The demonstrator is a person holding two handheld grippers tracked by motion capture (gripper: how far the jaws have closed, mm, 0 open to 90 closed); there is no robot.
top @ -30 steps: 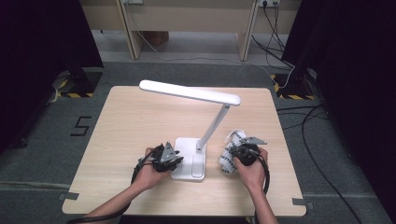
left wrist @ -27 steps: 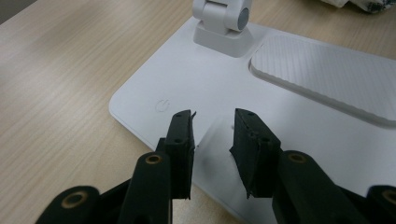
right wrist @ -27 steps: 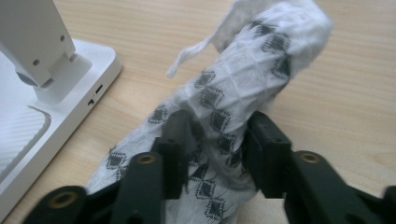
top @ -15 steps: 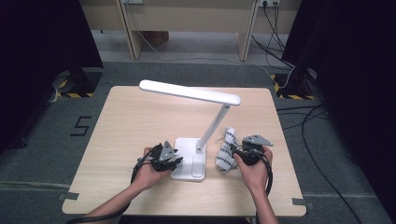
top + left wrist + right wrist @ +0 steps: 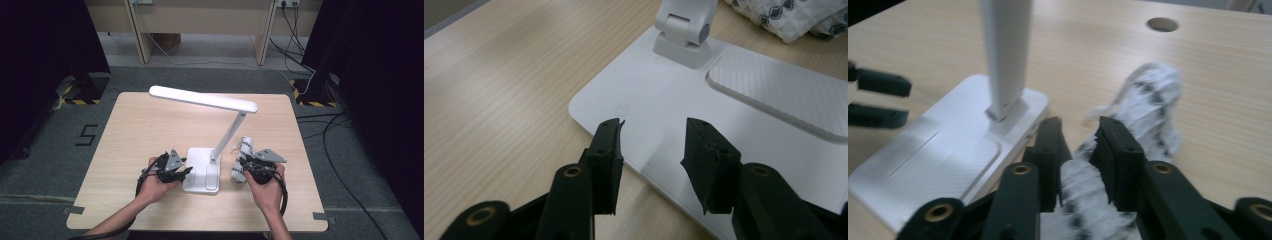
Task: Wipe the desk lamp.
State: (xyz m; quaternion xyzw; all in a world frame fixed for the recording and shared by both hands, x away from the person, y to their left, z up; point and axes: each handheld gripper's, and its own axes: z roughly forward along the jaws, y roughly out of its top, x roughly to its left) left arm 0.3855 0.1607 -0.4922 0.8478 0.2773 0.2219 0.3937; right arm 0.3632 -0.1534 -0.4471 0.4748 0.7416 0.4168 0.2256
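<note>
Patterned white-and-dark rolled cloth [image 5: 1128,150] sits between the right gripper [image 5: 1079,145] jaws, which have just been closing and now pinch its near end; fabric bulges up between the two black pads. In the high view the right gripper [image 5: 255,167] is held in the person's right hand [image 5: 267,187] at the table's near right, with the cloth roll [image 5: 242,157] running away from it, just beside the lamp's base.

Left gripper [image 5: 654,145]: jaws spread partway, nothing between them. They hover over the near corner of the flat white plastic lamp base [image 5: 664,100], pads apart above its surface; cannot tell whether the tips touch it. A faint power symbol [image 5: 622,108] is printed on the base just ahead of the left pad. In the high view the left gripper [image 5: 172,167] sits in the left hand [image 5: 155,185], just left of the base [image 5: 200,172].

White desk lamp: hinge block [image 5: 686,30] at the back of the base, slanted white arm [image 5: 227,137] rising from it, long flat lamp head [image 5: 202,99] level above the table middle. A ribbed pad [image 5: 784,90] is inset in the base. From the left gripper view a bit of the cloth [image 5: 789,15] lies beyond the base.

All this rests on the light wooden table [image 5: 150,130], which has a round hole [image 5: 1162,24] past the cloth. Black cables [image 5: 282,192] trail from the grippers.
</note>
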